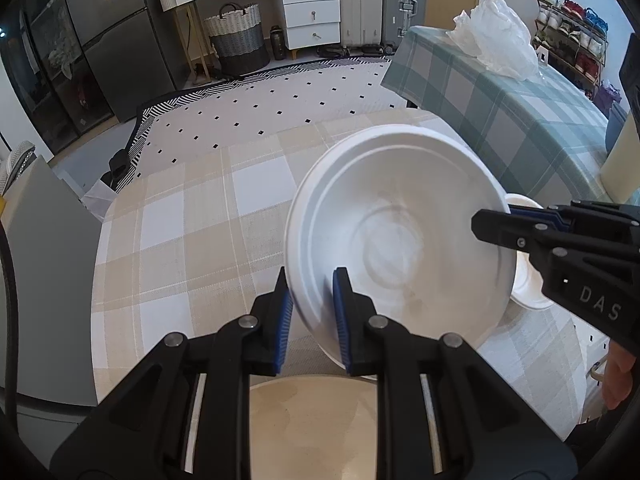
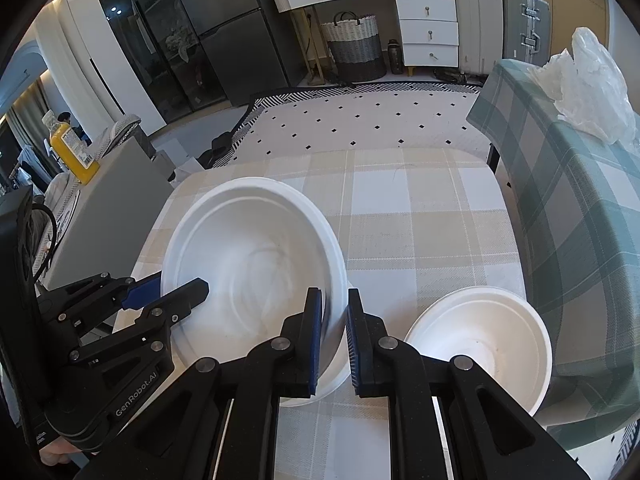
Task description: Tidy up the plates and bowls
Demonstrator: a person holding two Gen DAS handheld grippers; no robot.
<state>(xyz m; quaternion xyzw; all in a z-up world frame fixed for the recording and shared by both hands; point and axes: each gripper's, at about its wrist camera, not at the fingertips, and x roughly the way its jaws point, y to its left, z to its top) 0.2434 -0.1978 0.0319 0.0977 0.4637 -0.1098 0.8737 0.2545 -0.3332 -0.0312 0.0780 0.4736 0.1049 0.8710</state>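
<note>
Pinching opposite rims of a tilted white plate [image 2: 256, 264], the left gripper [image 1: 311, 304] and right gripper [image 2: 334, 320] held it above the checked table [image 2: 420, 216], a bowl [image 2: 480, 336] resting just right

Home (dresser [image 2: 428, 24], suitcases [image 2: 480, 36], shoe rack [image 1: 568, 36])

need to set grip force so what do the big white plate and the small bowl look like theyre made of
Plate: probably moulded pulp or foam disposable ware, not ceramic. It looks matte white with no glaze shine, a thin edge and pressed concentric ridges.

Bowl: seemingly the same matte white material, with a thin rolled rim and a dull inside.

Both are likely light and crushable.
</note>
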